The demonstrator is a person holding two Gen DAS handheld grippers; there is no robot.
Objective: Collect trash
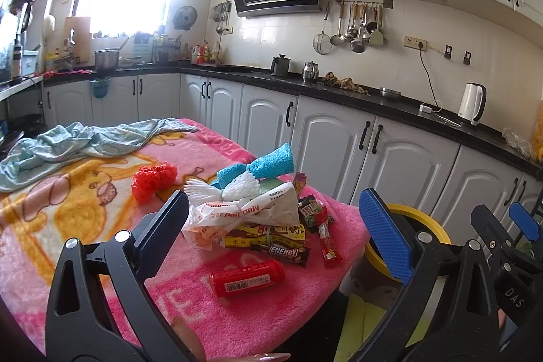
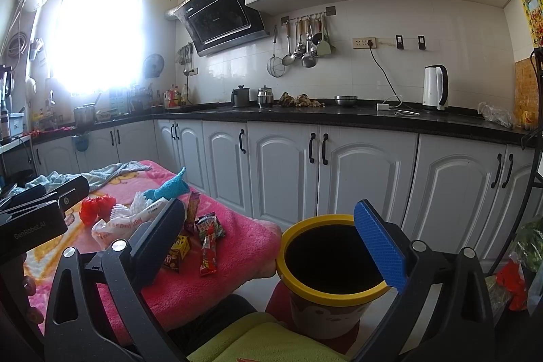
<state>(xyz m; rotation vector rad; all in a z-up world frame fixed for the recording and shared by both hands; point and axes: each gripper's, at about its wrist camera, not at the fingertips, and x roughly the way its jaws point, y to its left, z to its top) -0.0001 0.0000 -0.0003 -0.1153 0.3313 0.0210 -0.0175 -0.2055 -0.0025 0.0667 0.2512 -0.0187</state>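
Pink fleece blanket (image 1: 101, 226) is covering the table, and the trash is lying heaped at its near corner: a red cylindrical tube (image 1: 247, 277) nearest the left gripper (image 1: 281, 233), an "ENERGY" bar wrapper (image 1: 281, 253) just beyond it, a red snack sachet (image 1: 328, 243) to the right, a white printed plastic bag (image 1: 244, 212) tied in a knot over yellow flat boxes (image 1: 268, 234), white foam fruit netting (image 1: 220, 189) and a crumpled red plastic bag (image 1: 152, 180) further back. The left gripper is hovering above this pile with its jaws spread wide, pinching nothing. The right gripper (image 2: 271, 246) is likewise standing with jaws wide apart and empty, pointing toward the yellow-rimmed trash bin (image 2: 305, 290) that is sitting on the floor just beside the table corner, mouth up. All of this is looking light. The wrappers and bags are likely thin, limp and slippery, so pinching them at a bunched fold or at the knot seems safer than at a flat edge. The tube is looking rigid and smooth and may be prone to rolling on the fleece; closing across its middle, jaws square to its long axis, would probably be holding it best. The foam netting should be squashing easily under the pads.
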